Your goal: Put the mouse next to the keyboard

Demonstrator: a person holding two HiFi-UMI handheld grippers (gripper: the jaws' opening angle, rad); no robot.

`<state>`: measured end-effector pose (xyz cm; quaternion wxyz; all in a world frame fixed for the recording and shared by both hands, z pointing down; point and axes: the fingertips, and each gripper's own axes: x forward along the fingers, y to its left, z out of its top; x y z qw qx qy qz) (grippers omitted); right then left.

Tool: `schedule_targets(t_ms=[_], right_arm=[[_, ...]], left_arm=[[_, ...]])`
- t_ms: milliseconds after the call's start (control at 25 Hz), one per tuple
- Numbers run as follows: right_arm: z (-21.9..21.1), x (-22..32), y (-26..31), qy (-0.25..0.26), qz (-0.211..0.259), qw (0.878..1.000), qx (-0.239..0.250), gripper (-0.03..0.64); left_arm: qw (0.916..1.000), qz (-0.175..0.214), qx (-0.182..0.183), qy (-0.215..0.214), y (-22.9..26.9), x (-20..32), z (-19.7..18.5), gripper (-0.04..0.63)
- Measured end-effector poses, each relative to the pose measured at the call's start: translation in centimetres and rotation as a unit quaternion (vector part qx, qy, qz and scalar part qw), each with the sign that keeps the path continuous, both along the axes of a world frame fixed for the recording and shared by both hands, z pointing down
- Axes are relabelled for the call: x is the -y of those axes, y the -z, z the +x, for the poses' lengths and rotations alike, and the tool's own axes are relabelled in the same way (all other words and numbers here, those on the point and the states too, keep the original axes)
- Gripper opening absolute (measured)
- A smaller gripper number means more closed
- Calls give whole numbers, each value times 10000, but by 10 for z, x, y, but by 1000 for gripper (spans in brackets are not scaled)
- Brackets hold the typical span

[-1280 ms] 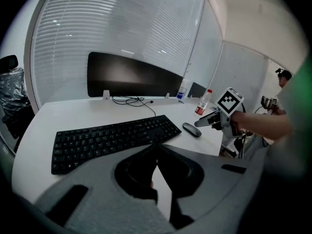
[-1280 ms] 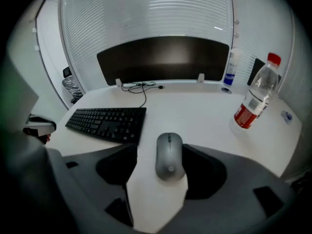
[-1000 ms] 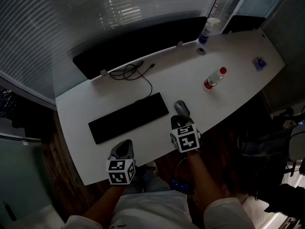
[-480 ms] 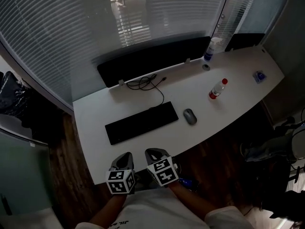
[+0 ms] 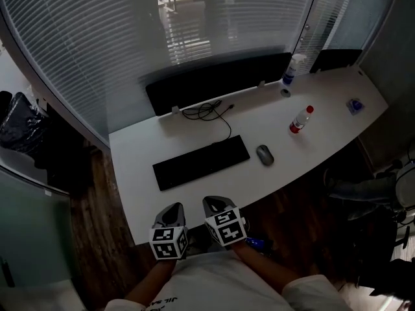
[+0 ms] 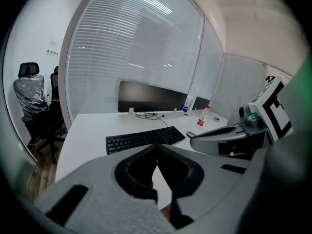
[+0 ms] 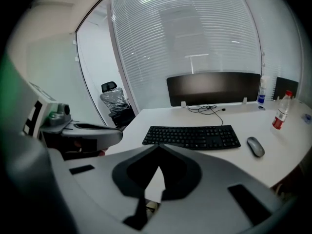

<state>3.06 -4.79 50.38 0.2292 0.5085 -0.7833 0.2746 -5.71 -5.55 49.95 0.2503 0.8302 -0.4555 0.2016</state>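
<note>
One white, curved surface (image 5: 285, 125) fills mid-frame, with a black panel (image 5: 220, 80) along its far edge, blinds (image 5: 97, 37) behind that, and dark wood floor (image 5: 97, 199) below. The left tongs (image 5: 172, 208) and right tongs (image 5: 214, 203) sit side by side at lower centre, off the near edge. Both are pressed together, empty and tilted downward. The mouse (image 5: 264, 155) lies just right of the keyboard (image 5: 201, 162), not touching it. Its long axis runs upper left to lower right, crosswise to the keyboard's.

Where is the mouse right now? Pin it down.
Head view: the mouse lies on the desk just right of the keyboard, not touching it, with the red-capped bottle beyond it to the right.
</note>
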Motion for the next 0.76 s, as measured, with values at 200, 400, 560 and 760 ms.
schedule_targets(t_ms=[200,400,560,760], right_arm=[[-10,-5,3,48,44,10000,8,2],[-12,-8,4,6,91,9999,-47,2],[-14,-9,5,45,125,9999,-56,2],[-13,-11,6,10,72,10000,-29,2]], left_arm=[[10000,23,-9,-24,2,-5,-3,5],[10000,9,-16,-73,1,-9,-5,5],[10000,15,-10,-89,0,-10,-4,5],[9999,-9,-7,-120,-3,-11,-3,5]])
